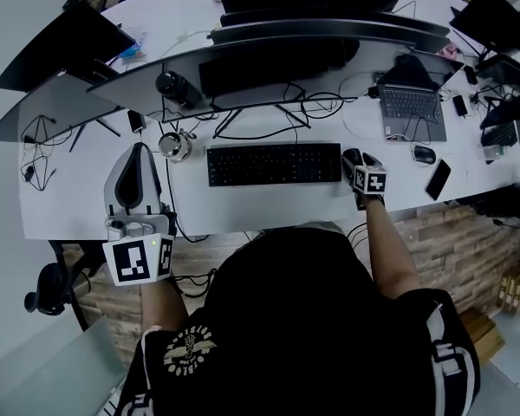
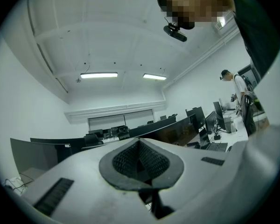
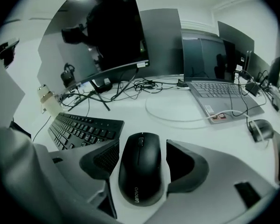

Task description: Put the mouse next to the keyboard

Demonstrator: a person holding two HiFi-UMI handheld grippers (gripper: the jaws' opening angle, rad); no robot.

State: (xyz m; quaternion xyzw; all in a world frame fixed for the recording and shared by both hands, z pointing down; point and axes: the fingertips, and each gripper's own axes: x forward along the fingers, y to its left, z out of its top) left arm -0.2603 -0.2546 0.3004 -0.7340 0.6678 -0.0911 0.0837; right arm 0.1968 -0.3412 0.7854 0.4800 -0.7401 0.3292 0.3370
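— Right gripper (image 3: 142, 158)?
— Jaws apart, one on each side of the mouse (image 3: 140, 176), with a thin gap at each pad. The mouse lies flat on the desk (image 3: 186, 120), just beside the right end of the keyboard (image 3: 81, 129).
— And the left gripper (image 2: 140, 161)?
— Jaws closed together, nothing between them, tips aimed at the ceiling (image 2: 112, 41), left of the keyboard

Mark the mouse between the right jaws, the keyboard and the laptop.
mouse (image 3: 140, 169): right gripper view, middle of its back.
keyboard (image 1: 273, 164): head view, centre of the keys.
laptop (image 1: 413, 105): head view, its key deck.
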